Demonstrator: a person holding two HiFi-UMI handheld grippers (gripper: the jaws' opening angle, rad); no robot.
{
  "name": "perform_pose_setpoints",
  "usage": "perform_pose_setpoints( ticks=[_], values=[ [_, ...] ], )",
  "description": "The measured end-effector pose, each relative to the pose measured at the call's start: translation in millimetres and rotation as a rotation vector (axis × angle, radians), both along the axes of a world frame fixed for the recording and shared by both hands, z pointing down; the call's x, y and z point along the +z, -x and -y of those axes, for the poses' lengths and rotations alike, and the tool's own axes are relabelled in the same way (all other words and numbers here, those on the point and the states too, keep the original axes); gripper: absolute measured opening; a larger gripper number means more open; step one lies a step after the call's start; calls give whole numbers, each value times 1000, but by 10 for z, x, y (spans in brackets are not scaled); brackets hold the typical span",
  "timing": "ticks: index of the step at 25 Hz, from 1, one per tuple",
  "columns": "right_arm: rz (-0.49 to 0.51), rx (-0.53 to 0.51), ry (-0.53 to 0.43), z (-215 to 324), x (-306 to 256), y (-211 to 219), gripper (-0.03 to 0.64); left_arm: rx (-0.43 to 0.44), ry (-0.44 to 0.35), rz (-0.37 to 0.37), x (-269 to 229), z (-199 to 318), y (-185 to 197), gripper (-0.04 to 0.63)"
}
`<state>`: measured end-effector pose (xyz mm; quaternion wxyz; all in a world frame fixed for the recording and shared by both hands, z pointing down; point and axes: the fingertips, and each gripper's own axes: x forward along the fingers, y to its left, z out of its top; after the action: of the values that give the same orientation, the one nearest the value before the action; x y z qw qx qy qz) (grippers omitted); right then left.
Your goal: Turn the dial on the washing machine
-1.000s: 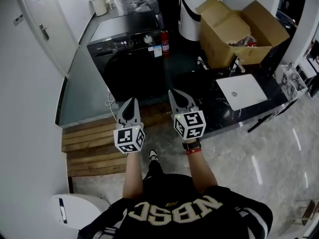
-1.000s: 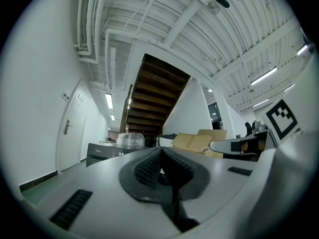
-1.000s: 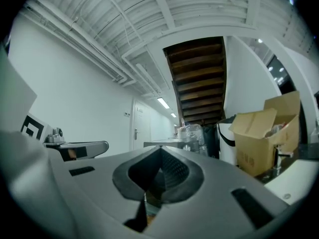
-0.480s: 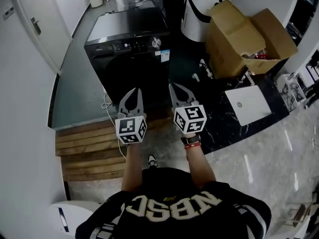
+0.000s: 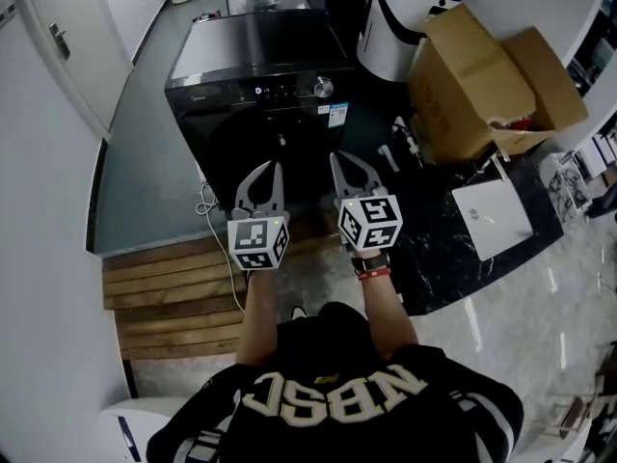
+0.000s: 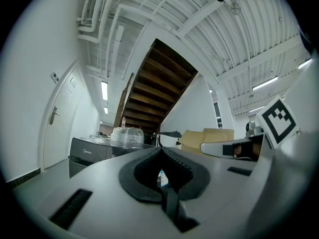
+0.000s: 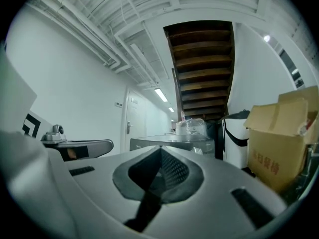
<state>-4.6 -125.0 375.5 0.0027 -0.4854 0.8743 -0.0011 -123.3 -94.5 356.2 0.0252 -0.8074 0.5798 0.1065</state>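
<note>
The black washing machine [image 5: 260, 75] stands ahead of me in the head view, its silver dial [image 5: 324, 87] at the right end of the control strip. Both grippers are held out side by side, short of the machine's front and below the dial. My left gripper [image 5: 271, 166] is shut and empty. My right gripper [image 5: 337, 156] is shut and empty too. The right gripper view shows the machine [image 7: 169, 143] with its dial [image 7: 199, 151] beyond the closed jaws [image 7: 160, 149]. In the left gripper view the machine [image 6: 89, 151] sits far left of the closed jaws [image 6: 160, 149].
An open cardboard box [image 5: 482, 75] and a white and black bin [image 5: 400, 17] stand right of the machine. A black marble counter [image 5: 434, 249] with a white sink [image 5: 492, 215] lies at my right. Wooden steps [image 5: 164, 278] are at my left, a white door [image 5: 58, 46] beyond.
I have come closer to the washing machine, which now sits larger and more central. Both grippers stay shut and held out in front, side by side.
</note>
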Motion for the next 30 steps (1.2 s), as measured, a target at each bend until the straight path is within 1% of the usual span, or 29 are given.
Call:
perform_pose_setpoints(
  ticks=[6, 9, 14, 20, 25, 30],
  values=[
    [-18, 17, 18, 336, 113, 80, 6, 20, 28, -1, 125, 343, 93, 15],
    [-18, 29, 24, 550, 164, 57, 6, 33, 45, 7, 213, 529, 67, 15],
    [-35, 25, 27, 1045, 228, 71, 6, 37, 58, 25, 283, 976, 23, 15],
    [-60, 23, 21, 1694, 210, 62, 8, 41, 70, 47, 247, 1574, -57, 15],
    [-120, 35, 7, 2175, 225, 23, 23, 45, 87, 56, 290, 2021, -119, 15],
    [-232, 46, -17, 2528, 258, 8, 62, 42, 104, 56, 359, 2329, -148, 15]
  ],
)
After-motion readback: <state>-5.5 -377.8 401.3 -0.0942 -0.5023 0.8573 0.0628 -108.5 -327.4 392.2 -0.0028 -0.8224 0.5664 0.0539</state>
